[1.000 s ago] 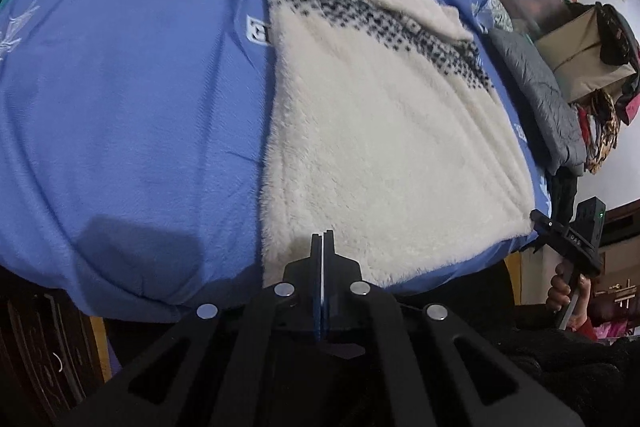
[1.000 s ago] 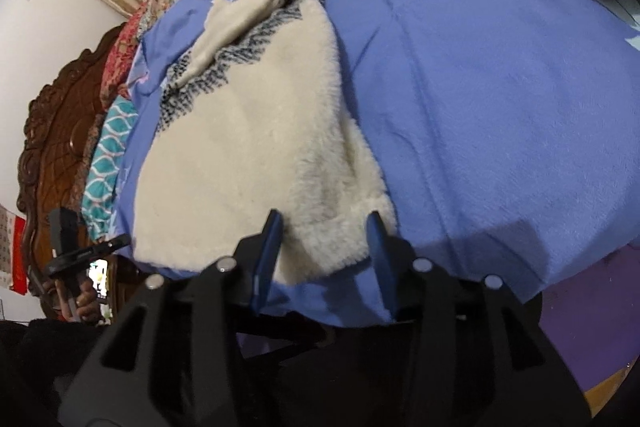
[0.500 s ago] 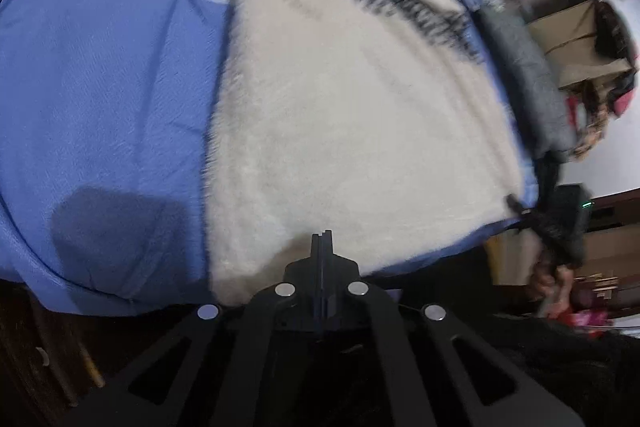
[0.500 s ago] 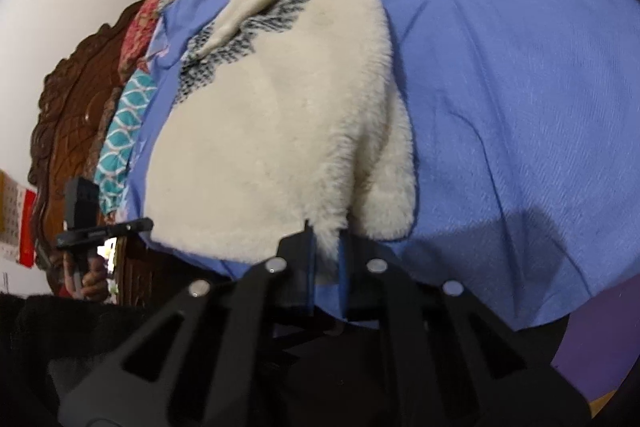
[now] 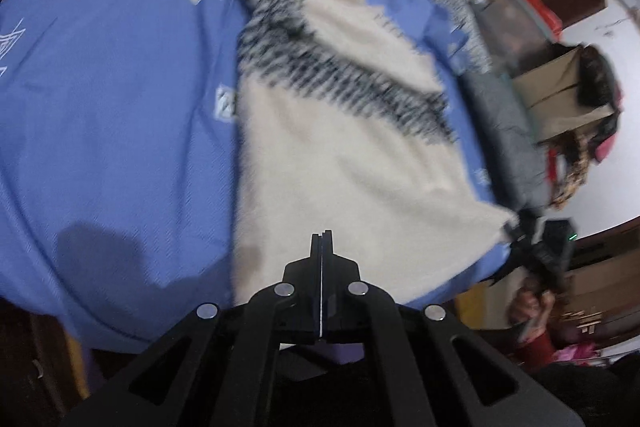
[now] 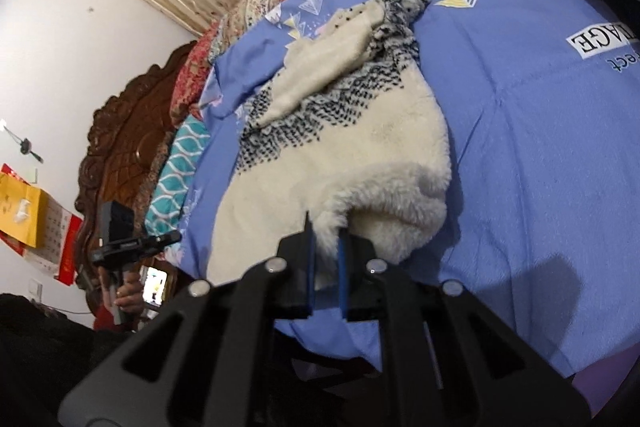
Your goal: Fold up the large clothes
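Note:
A cream fleece garment (image 5: 340,155) with a black-and-white patterned band lies on the blue bedsheet (image 5: 120,127). My left gripper (image 5: 321,241) is shut and empty, hovering over the garment's near hem. My right gripper (image 6: 326,231) is shut on the garment's (image 6: 340,163) near right corner and lifts it, so the fleece bulges up beside the fingers. In the left wrist view the right gripper (image 5: 536,247) shows at the garment's far corner. In the right wrist view the left gripper (image 6: 132,243) shows at the bed's left edge.
The bedsheet (image 6: 540,147) covers a wide bed. A grey quilt (image 5: 508,147) lies along the bed's right side. A carved wooden headboard (image 6: 120,155) and patterned pillows (image 6: 176,171) stand at the left. Boxes and clothes (image 5: 572,99) are piled beyond the bed.
The right gripper closed on the garment's corner and raised it. The left gripper stayed shut and moved slightly over the hem.

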`<action>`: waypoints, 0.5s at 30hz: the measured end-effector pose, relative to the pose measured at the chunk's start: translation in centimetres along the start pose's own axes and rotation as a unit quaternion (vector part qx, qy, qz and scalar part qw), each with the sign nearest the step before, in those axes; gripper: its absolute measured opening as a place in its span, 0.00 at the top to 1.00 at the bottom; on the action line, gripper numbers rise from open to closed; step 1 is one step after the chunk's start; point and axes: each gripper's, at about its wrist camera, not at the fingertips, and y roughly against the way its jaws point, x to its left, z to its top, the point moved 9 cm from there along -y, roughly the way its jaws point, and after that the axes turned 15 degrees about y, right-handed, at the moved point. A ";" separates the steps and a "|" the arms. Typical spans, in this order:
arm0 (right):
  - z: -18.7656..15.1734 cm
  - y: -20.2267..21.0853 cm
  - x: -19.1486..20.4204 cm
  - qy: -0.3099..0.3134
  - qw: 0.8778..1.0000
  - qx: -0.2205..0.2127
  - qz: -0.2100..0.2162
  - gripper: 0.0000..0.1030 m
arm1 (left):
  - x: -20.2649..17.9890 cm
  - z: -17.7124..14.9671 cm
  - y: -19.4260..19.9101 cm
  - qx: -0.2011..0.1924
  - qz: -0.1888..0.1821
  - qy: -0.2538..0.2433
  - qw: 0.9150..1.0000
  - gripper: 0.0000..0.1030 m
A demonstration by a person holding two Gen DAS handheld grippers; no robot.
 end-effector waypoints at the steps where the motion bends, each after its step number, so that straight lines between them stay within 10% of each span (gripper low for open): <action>1: -0.2 -0.3 -0.2 -0.006 1.000 0.002 0.001 0.92 | 0.5 -0.4 -0.7 0.005 0.017 -0.004 1.000 0.78; 15: -1.3 -1.0 -0.8 -0.021 1.000 0.017 -0.009 0.92 | 4.1 -2.5 -4.7 0.049 0.071 -0.030 0.996 0.73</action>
